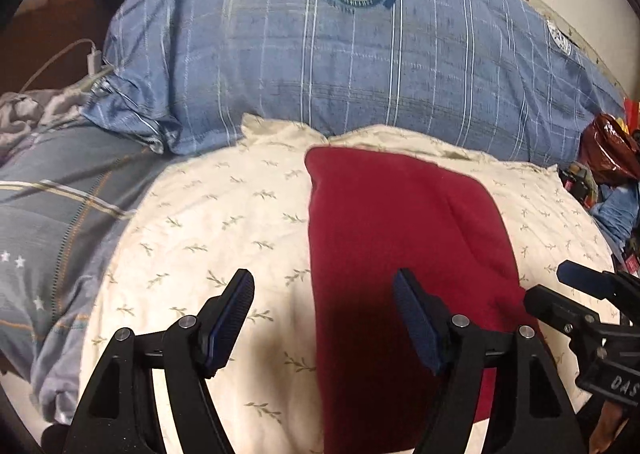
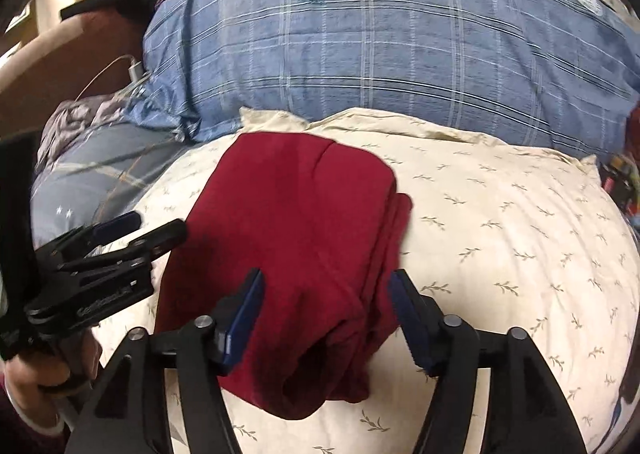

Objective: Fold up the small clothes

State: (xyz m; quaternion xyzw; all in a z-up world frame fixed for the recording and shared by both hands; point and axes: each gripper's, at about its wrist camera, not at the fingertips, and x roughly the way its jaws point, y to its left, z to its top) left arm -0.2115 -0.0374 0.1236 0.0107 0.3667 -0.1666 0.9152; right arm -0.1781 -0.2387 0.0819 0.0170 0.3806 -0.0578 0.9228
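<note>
Black two-finger left gripper [image 1: 324, 318] hovers with blue pads spread wide, holding nothing; the right gripper [image 2: 326, 320] likewise gapes empty above the folded dark red fleece garment [image 2: 304, 254], which lies on a cream leaf-print pillow [image 2: 500, 238] before a blue plaid pillow [image 2: 400, 62].

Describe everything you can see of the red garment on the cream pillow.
The red garment is a dark red, soft, fleecy-looking piece, already folded into a rough rectangle with stacked layers showing along its right edge and a rounded fold at the near end. It lies flat on the cream leaf-print pillow, in front of the blue plaid pillow. Both the left gripper and right gripper hover with open jaws; neither grips it.
</note>
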